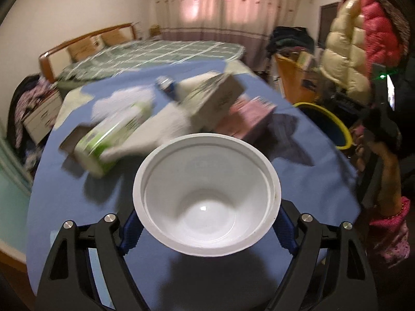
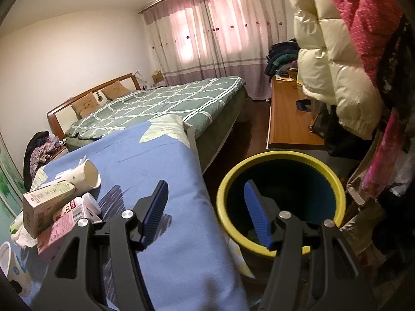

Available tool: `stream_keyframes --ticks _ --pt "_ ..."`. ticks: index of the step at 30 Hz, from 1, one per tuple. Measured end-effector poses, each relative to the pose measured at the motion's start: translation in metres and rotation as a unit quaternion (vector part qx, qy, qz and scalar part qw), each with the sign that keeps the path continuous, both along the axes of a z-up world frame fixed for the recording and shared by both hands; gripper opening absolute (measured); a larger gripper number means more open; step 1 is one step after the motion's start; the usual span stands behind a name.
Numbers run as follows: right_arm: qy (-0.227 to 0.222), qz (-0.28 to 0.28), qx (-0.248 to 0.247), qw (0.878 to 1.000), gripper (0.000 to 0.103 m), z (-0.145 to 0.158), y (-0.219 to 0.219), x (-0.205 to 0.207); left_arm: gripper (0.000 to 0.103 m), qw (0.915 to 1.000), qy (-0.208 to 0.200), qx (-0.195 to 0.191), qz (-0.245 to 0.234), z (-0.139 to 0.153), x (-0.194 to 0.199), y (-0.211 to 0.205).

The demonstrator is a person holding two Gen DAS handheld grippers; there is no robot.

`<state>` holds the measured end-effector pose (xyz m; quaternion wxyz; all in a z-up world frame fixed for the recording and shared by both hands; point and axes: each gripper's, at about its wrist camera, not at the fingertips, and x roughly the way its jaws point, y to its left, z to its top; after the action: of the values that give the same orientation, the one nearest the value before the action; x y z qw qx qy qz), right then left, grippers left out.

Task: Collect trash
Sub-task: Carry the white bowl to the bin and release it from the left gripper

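My left gripper (image 1: 207, 229) is shut on a white plastic bowl (image 1: 207, 202), its mouth facing the camera, held above the blue tablecloth (image 1: 298, 181). Beyond it lie a green-and-white carton (image 1: 114, 134), a beige box (image 1: 215, 98), a pink box (image 1: 249, 116) and a blue can (image 1: 166, 84), all blurred. The yellow-rimmed bin (image 1: 334, 127) stands off the table's right edge. My right gripper (image 2: 205, 194) is open and empty, at the table's right edge, its right finger over the bin (image 2: 282, 202). A paper cup (image 2: 83, 176), beige box (image 2: 44, 204) and pink box (image 2: 64, 223) lie at left.
A bed with a green checked cover (image 2: 160, 103) stands behind the table. A wooden desk (image 2: 290, 119) and hanging coats (image 2: 337, 64) crowd the right side beside the bin. A white cup (image 2: 7, 261) sits at the table's near left.
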<state>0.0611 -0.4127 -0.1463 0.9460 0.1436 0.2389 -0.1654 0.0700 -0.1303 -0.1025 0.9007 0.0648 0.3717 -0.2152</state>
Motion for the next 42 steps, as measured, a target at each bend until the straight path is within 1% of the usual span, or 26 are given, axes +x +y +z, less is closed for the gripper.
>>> stream_keyframes --ticks 3,7,12,13,15,17,21,24,27,30,32,33,34,36,38,42 --pt "-0.002 -0.011 0.000 1.000 0.058 0.002 -0.011 -0.009 0.082 0.9992 -0.015 -0.006 -0.035 0.014 0.007 -0.031" --pt "-0.002 -0.031 -0.003 1.000 0.058 0.002 -0.031 -0.025 0.082 0.9974 -0.022 -0.012 -0.068 0.026 0.026 -0.072" --pt "-0.004 -0.060 0.005 0.998 0.059 0.001 -0.060 -0.047 0.082 0.9942 -0.012 -0.016 -0.105 0.034 0.053 -0.137" --pt "-0.004 -0.066 0.006 0.998 0.059 0.001 -0.065 -0.051 0.082 0.9931 -0.012 -0.014 -0.116 0.034 0.063 -0.157" --pt "-0.004 -0.076 0.007 0.997 0.059 0.000 -0.074 -0.058 0.082 0.9925 -0.012 -0.011 -0.121 0.032 0.074 -0.182" --pt "-0.005 -0.087 0.009 0.996 0.061 -0.002 -0.084 -0.066 0.082 0.9912 -0.009 -0.008 -0.132 0.028 0.087 -0.216" --pt "-0.005 -0.107 0.015 0.994 0.062 -0.006 -0.104 -0.079 0.082 0.9875 0.019 -0.005 -0.157 0.015 0.110 -0.277" --pt "-0.005 -0.121 0.025 0.992 0.062 -0.010 -0.119 -0.087 0.082 0.9849 0.019 0.010 -0.172 0.004 0.120 -0.322" --pt "-0.003 -0.131 0.029 0.991 0.062 -0.014 -0.130 -0.091 0.082 0.9838 0.015 0.023 -0.177 -0.005 0.129 -0.360" --pt "0.001 -0.140 0.035 0.990 0.062 -0.019 -0.139 -0.094 0.082 0.9844 0.018 0.030 -0.173 -0.015 0.141 -0.389" --pt "0.004 -0.145 0.039 0.989 0.062 -0.022 -0.143 -0.097 0.085 0.9847 0.018 0.034 -0.170 -0.021 0.148 -0.401" --pt "0.003 -0.148 0.041 0.988 0.063 -0.023 -0.146 -0.098 0.093 0.9861 0.015 0.040 -0.161 -0.023 0.152 -0.407" --pt "0.003 -0.151 0.043 0.988 0.063 -0.023 -0.147 -0.099 0.096 0.9872 0.012 0.042 -0.153 -0.024 0.154 -0.410" --pt "0.002 -0.153 0.044 0.987 0.064 -0.023 -0.149 -0.100 0.096 0.9889 0.010 0.036 -0.144 -0.021 0.156 -0.408" --pt "0.001 -0.152 0.043 0.987 0.064 -0.023 -0.149 -0.099 0.097 0.9900 0.003 0.019 -0.140 -0.009 0.151 -0.391" --pt "-0.003 -0.135 0.041 0.990 0.064 -0.020 -0.138 -0.092 0.098 0.9913 -0.044 -0.007 -0.124 0.023 0.130 -0.345"
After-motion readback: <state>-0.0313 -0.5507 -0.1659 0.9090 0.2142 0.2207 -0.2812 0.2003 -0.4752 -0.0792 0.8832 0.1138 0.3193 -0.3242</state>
